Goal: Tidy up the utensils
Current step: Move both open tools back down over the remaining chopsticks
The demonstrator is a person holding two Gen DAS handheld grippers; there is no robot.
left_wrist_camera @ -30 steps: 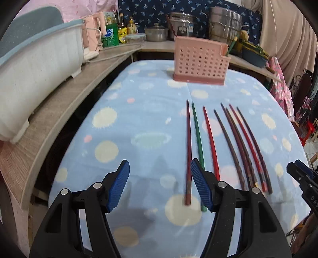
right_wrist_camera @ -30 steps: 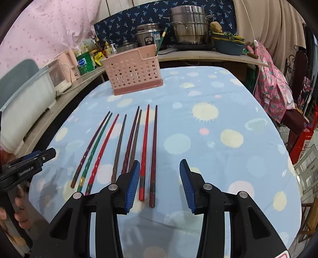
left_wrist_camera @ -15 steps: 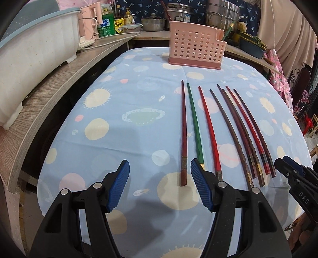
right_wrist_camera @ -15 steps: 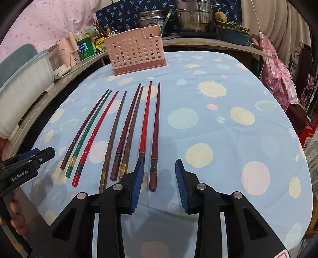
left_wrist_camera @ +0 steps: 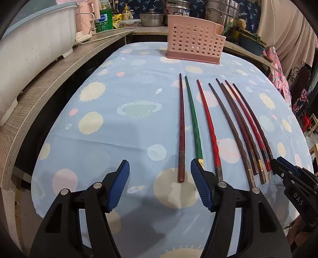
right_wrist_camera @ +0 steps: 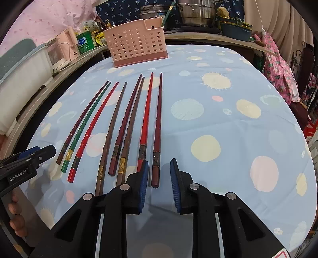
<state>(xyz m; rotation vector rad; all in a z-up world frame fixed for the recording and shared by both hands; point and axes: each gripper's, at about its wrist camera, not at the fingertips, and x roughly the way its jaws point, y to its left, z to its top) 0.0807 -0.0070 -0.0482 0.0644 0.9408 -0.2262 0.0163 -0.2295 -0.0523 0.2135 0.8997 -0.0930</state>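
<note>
Several chopsticks lie side by side on the blue dotted tablecloth, handles toward me: a dark red one at the left end, then a green one, a bright red one and darker ones. A pink perforated utensil basket stands upright at the far end; it also shows in the right wrist view. My left gripper is open and empty just before the dark red chopstick's handle. My right gripper is open and empty, its fingers either side of the rightmost dark chopstick.
A white and blue dish rack sits on the wooden counter at the left. Pots, bottles and bowls crowd the counter behind the basket. The table's right side drops off beside pink cloth.
Both grippers have drawn back toward the handle ends of the chopsticks. The right gripper's jaws have narrowed and now straddle the rightmost chopstick's handle. The chopsticks have not moved.
</note>
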